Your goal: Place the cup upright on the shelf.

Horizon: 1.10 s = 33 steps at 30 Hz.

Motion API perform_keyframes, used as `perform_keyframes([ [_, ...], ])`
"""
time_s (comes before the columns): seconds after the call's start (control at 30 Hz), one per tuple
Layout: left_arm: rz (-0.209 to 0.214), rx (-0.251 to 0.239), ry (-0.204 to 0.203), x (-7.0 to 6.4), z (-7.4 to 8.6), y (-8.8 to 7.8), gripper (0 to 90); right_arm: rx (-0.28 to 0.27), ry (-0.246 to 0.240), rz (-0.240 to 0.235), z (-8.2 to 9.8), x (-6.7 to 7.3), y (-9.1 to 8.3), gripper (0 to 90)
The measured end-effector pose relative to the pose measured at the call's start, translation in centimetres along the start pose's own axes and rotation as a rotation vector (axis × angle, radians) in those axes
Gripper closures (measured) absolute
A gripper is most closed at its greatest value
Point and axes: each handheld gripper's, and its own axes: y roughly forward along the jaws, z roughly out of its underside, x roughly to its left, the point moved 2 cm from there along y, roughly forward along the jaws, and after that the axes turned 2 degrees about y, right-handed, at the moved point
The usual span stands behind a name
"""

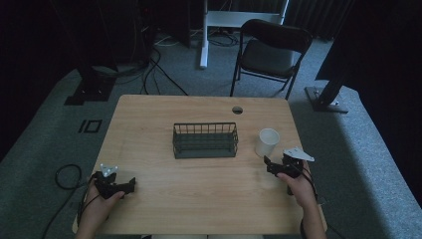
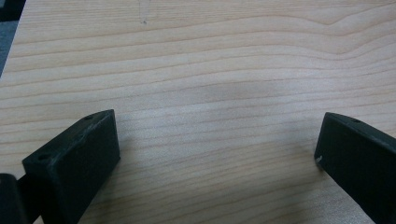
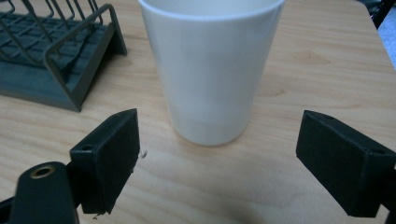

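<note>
The tall white plastic cup (image 3: 212, 70) is probably very light and a bit slippery, because its sides are smooth. It could tip over or squash if it is squeezed too hard, so the best place to hold it is across its middle, one jaw on each side. It is plain white, round, and wider at the top than at the bottom. It is standing upright on the light wooden table (image 1: 199, 199), just beside the dark grey wire basket (image 1: 205, 140). The right gripper (image 3: 217, 154) is pointing at it with jaws wide open. The left gripper (image 2: 217, 149) is resting open over bare wood.
</note>
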Motion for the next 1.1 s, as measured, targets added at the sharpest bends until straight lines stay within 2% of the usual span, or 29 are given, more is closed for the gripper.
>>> perform_keyframes([
  [0.47,0.0,0.0,-0.001,0.0,0.0,0.0,0.3,-0.03,0.009,0.013,-1.4,0.4,1.4,13.2],
  [0.67,0.0,0.0,-0.001,0.0,0.0,0.0,0.3,-0.047,0.022,0.039,-1.9,0.6,2.4,13.2],
  [0.97,0.0,0.0,-0.001,0.0,0.0,0.0,0.3,-0.073,0.035,0.059,-2.4,0.5,3.2,12.8],
  [1.1,0.0,0.0,-0.001,0.0,0.0,0.0,0.3,-0.085,0.045,0.05,-2.8,0.5,3.4,12.5],
])
